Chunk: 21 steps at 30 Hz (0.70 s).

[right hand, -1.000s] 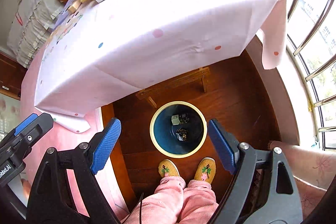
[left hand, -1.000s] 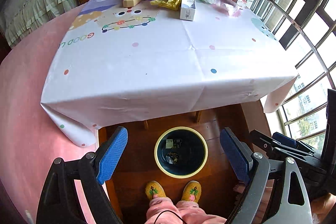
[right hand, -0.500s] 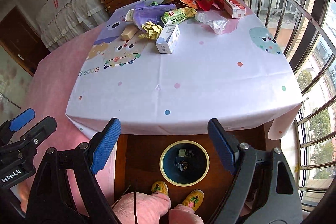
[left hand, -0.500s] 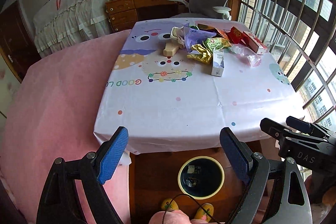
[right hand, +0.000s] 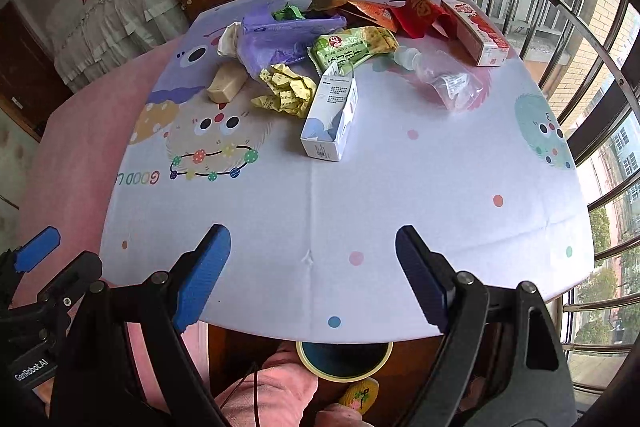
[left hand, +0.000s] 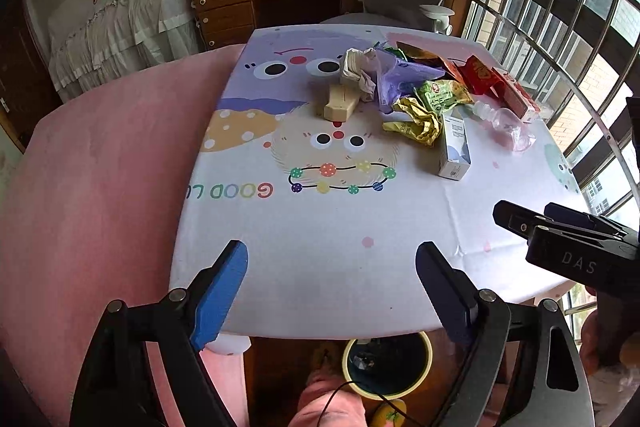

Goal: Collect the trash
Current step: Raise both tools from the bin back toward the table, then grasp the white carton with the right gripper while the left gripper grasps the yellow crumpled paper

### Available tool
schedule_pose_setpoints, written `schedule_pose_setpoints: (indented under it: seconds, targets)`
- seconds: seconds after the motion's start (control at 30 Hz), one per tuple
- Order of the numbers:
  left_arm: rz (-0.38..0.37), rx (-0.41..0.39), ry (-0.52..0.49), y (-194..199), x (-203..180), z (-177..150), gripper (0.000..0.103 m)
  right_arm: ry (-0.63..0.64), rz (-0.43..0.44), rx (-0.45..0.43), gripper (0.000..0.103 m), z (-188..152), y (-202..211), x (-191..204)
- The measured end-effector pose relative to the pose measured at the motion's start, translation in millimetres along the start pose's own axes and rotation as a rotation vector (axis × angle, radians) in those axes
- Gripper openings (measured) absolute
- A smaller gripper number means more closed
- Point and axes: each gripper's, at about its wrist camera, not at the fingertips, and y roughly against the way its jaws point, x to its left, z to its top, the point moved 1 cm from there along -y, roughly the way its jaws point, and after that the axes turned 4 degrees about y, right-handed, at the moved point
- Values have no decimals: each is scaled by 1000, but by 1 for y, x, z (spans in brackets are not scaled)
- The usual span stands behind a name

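Only left wrist view shows bin (left hand: 387, 367) contents.

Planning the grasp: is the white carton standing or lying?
Lying on its side: the white carton rests lengthwise on the tablecloth.

Table (right hand: 400, 211) under cartoon tablecloth (right hand: 240, 219), trash pile (right hand: 332, 59) at far end

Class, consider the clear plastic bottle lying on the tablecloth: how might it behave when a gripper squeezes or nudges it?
The clear plastic bottle looks crumpled and empty, so it is probably light and would buckle under a squeeze. Lying on its side, it may roll or skid on the tablecloth when nudged.
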Motion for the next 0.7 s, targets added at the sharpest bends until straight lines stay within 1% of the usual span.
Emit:
schedule_pose_setpoints:
  seconds: [0.13, 0.23, 0.4, 0.53, 0.7]
  targets:
    - [-24, 22, -27, -39, 8, 32, 88, -23, -25, 48, 82, 27, -42, 6]
    - [-40, 58, -41, -70, 15, 50, 88, -34, -39, 56, 81, 46, -70, 12]
    - [-80, 115, -38, -107, 27, 68, 88, -57, -74, 64, 79, 72, -107, 18]
    - [-112, 143, -38, -126, 29, 78, 88, -89, -106, 63, 76, 85, -123, 15]
    - [-169, 161, -48, -141, 20, 95, 88, -102, -125, 89, 64, 88, -139, 9]
